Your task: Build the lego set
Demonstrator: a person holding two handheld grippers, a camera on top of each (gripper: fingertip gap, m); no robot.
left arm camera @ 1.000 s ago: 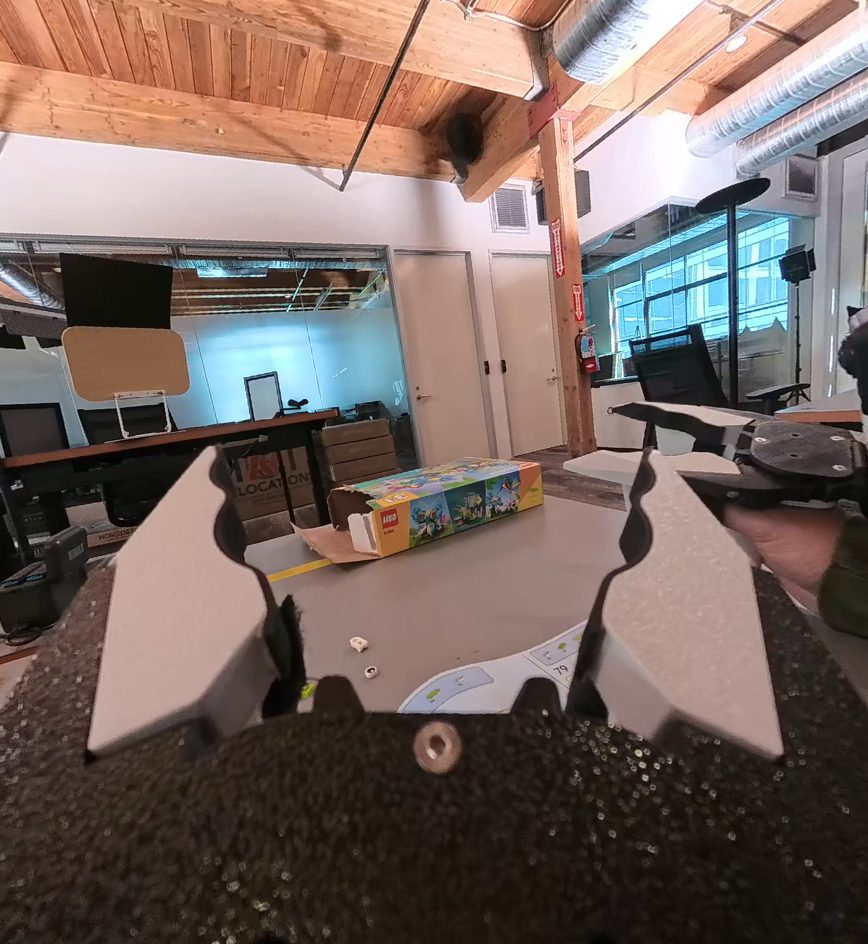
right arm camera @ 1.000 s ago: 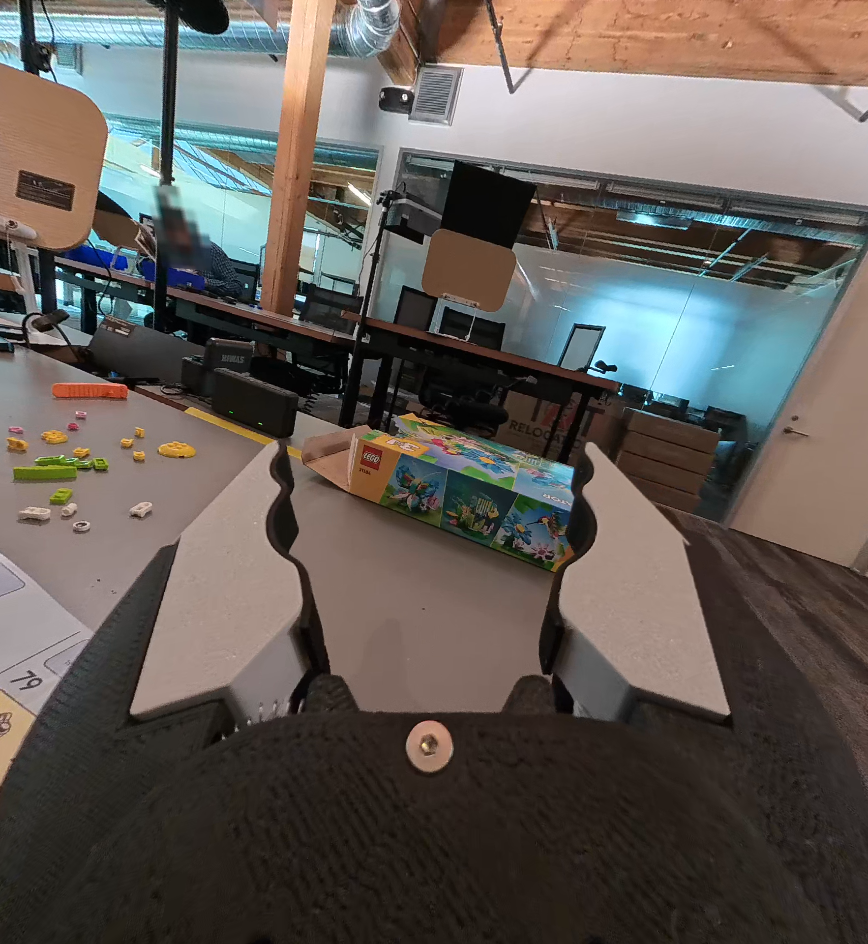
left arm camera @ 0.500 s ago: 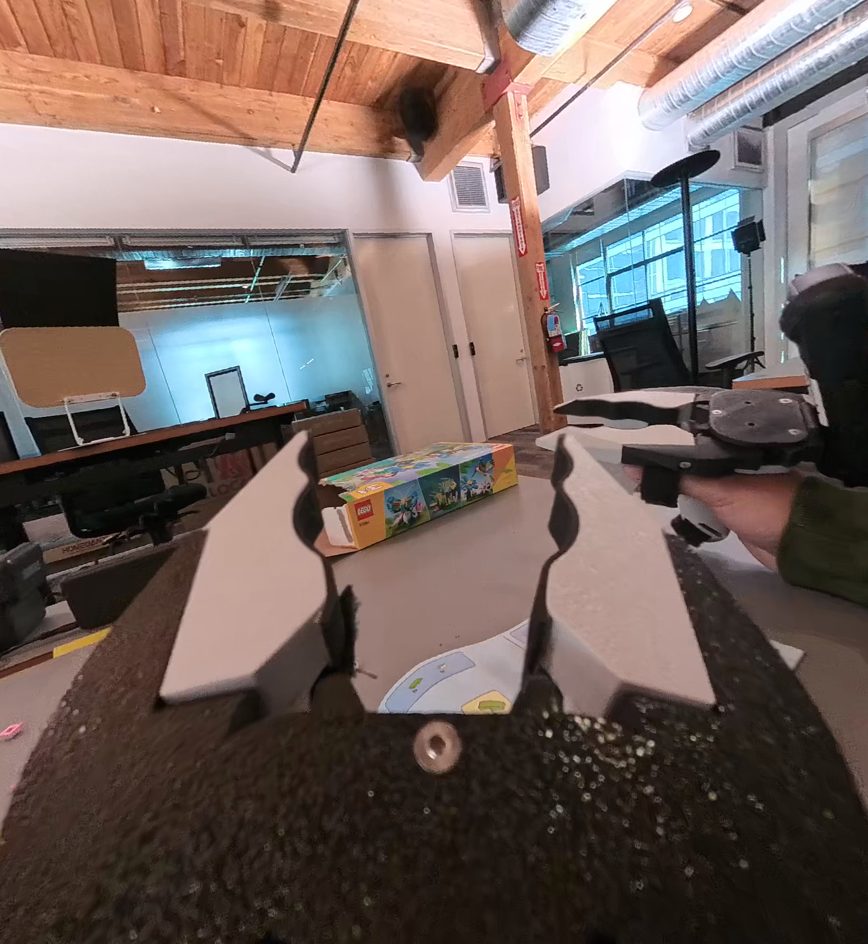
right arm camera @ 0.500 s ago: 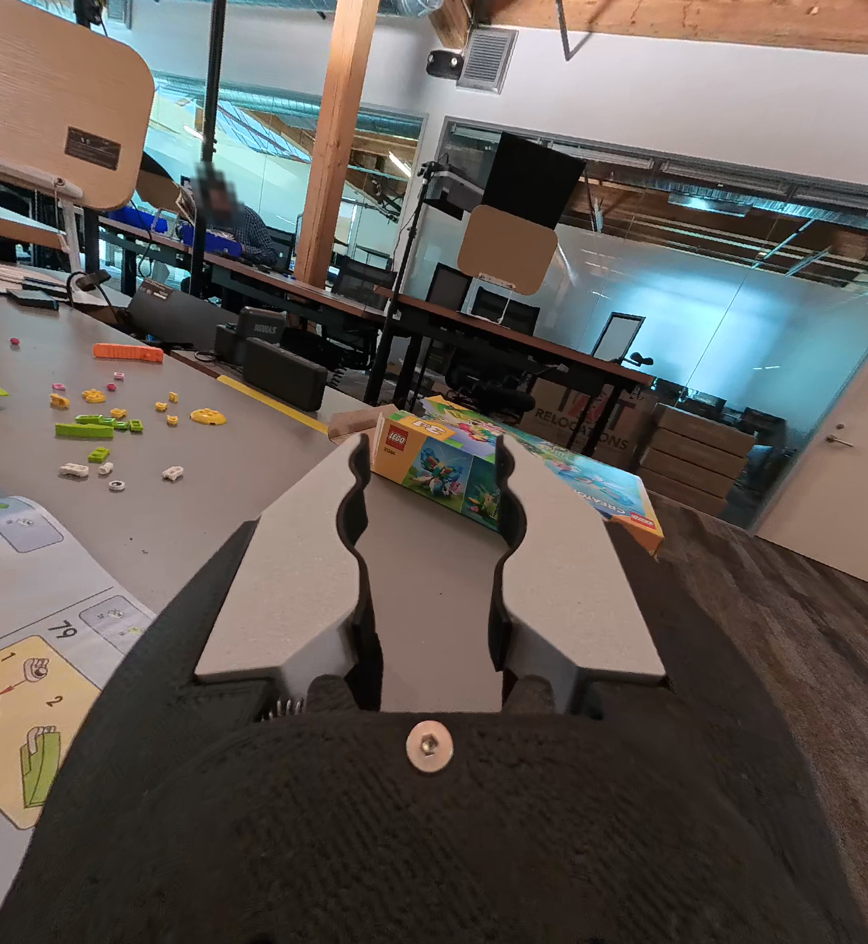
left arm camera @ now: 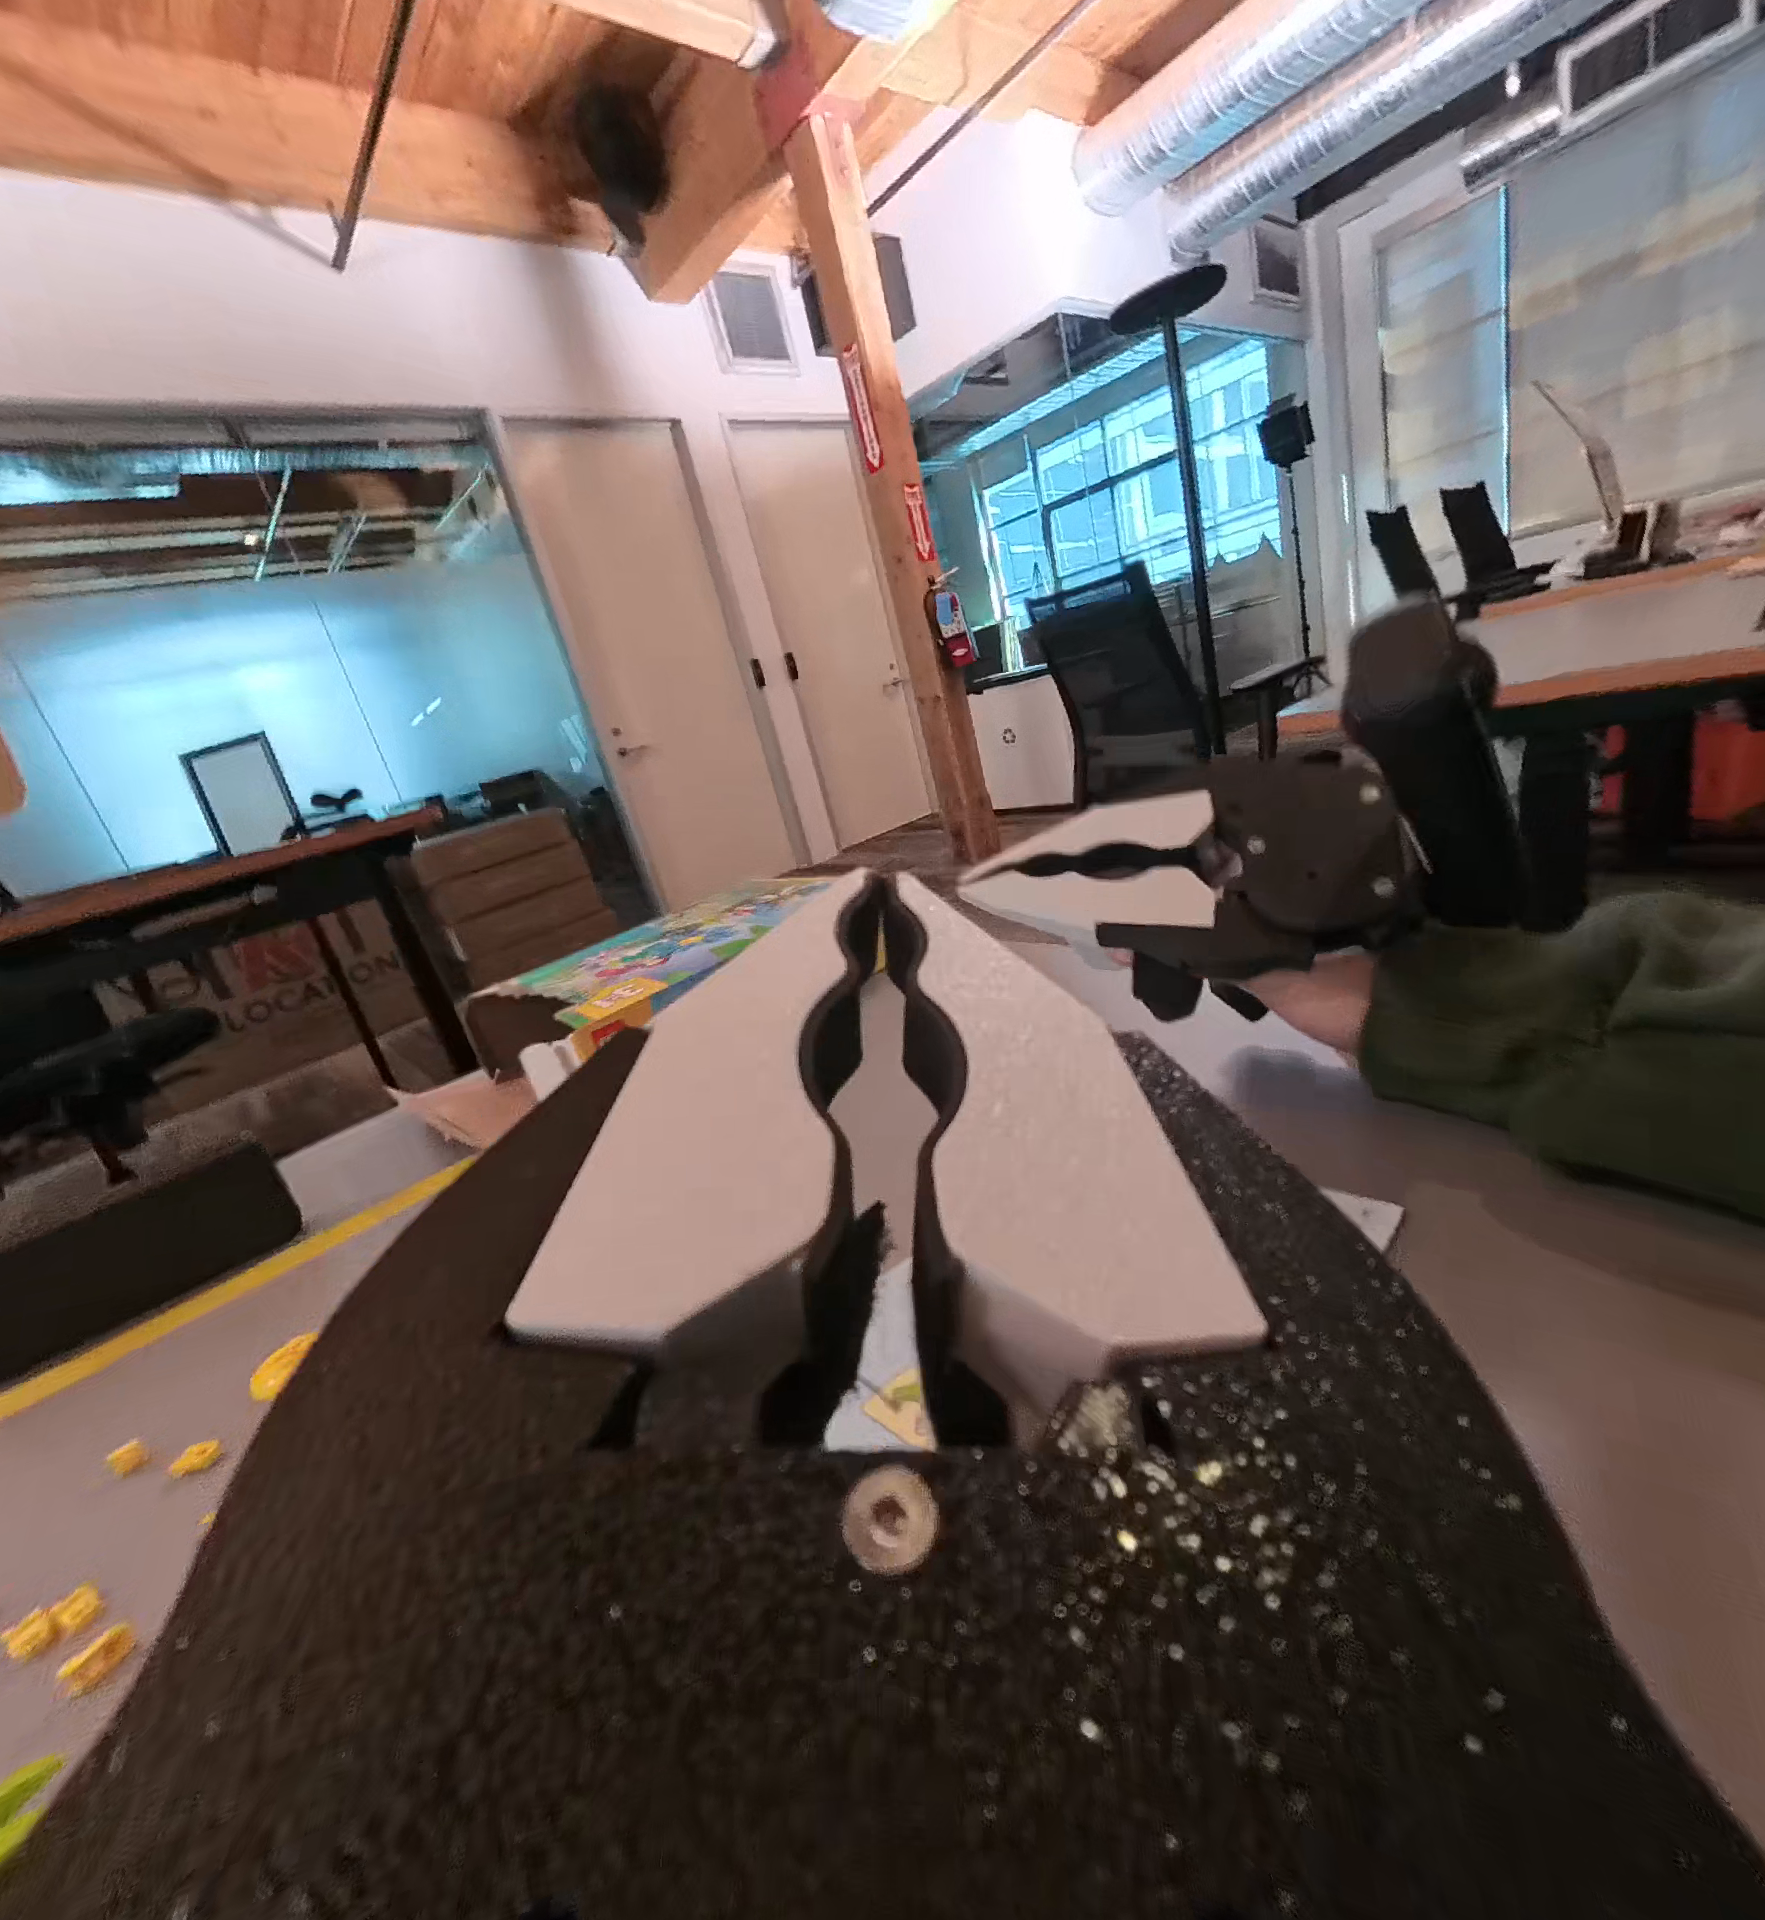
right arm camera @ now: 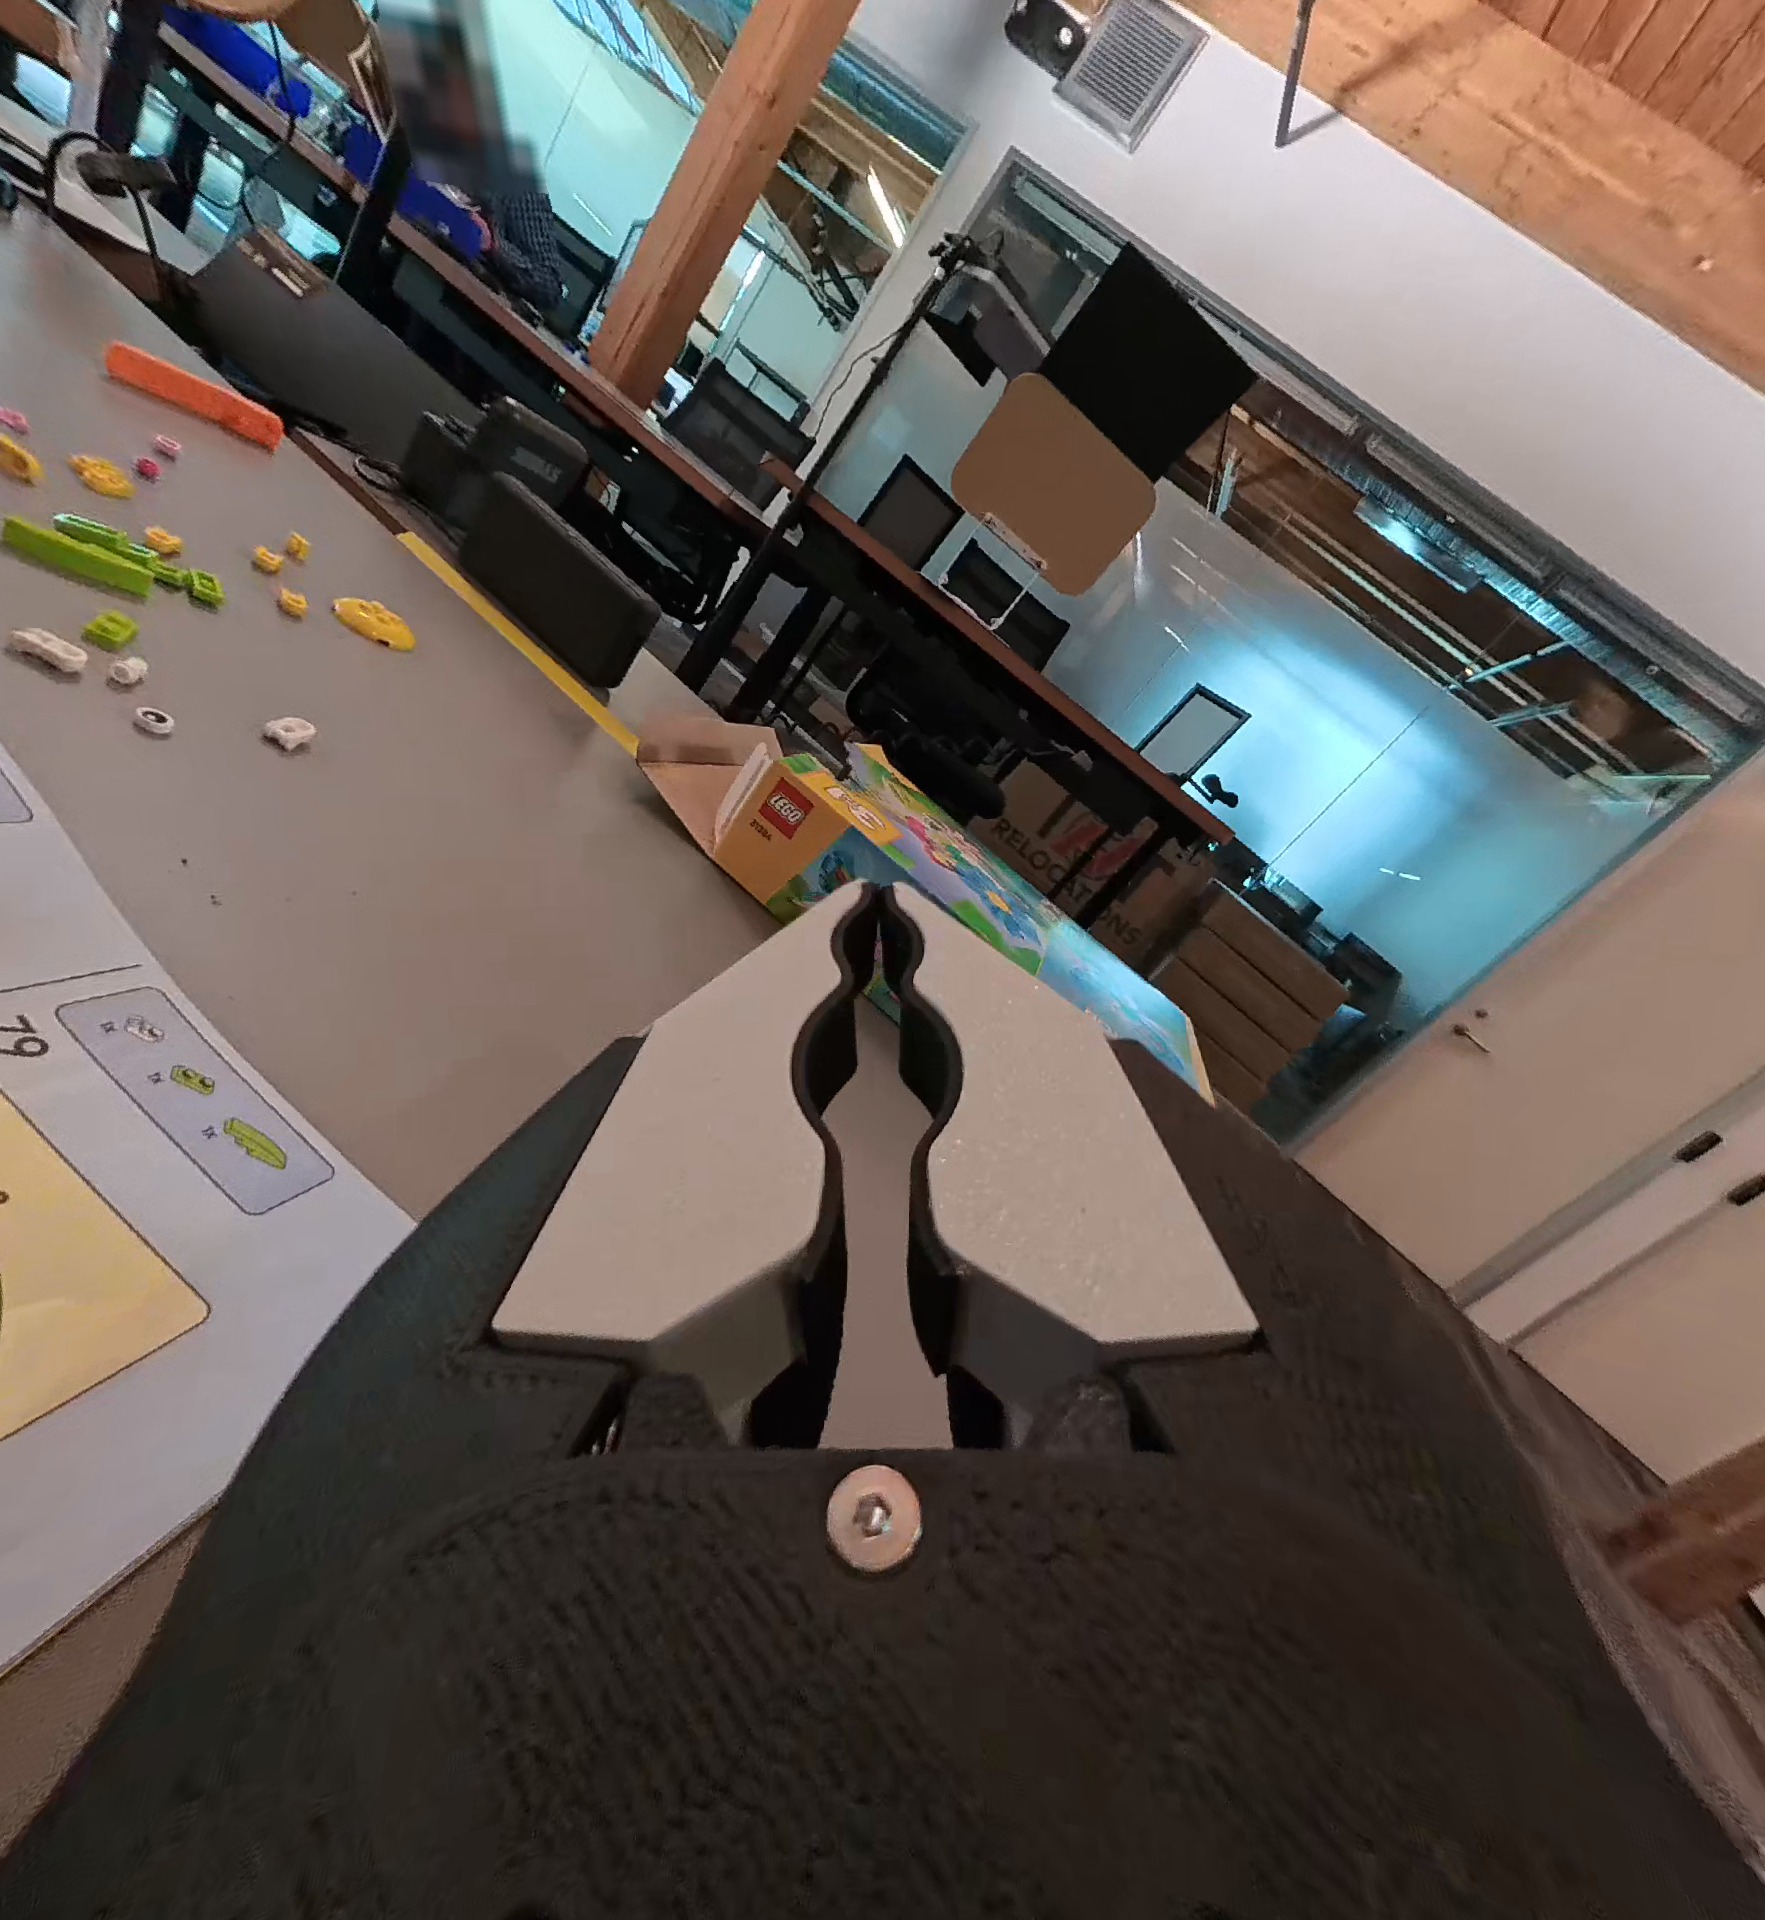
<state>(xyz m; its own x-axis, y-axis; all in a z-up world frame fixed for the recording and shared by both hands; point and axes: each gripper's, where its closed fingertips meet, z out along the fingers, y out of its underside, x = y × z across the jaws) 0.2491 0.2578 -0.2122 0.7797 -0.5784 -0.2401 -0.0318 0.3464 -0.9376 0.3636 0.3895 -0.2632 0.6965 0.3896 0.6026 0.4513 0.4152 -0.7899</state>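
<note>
My left gripper is shut and empty, raised above the grey table. My right gripper is shut and empty too; it also shows in the left wrist view, held by a hand in a green sleeve. Loose lego pieces lie on the table at the far left: green bars, yellow pieces, white pieces. Yellow pieces also show in the left wrist view. The open instruction booklet lies left of my right gripper. The colourful lego box lies ahead.
An orange tool lies at the table's far edge. Dark boxes stand along a yellow strip at that edge. A wooden post, desks and office chairs stand beyond the table. One gripper's finger ends stand about 20 cm off the other's.
Both grippers have closed from wide open to shut. The left gripper has swung right and tilted. The right gripper has rolled, so the table looks slanted.
</note>
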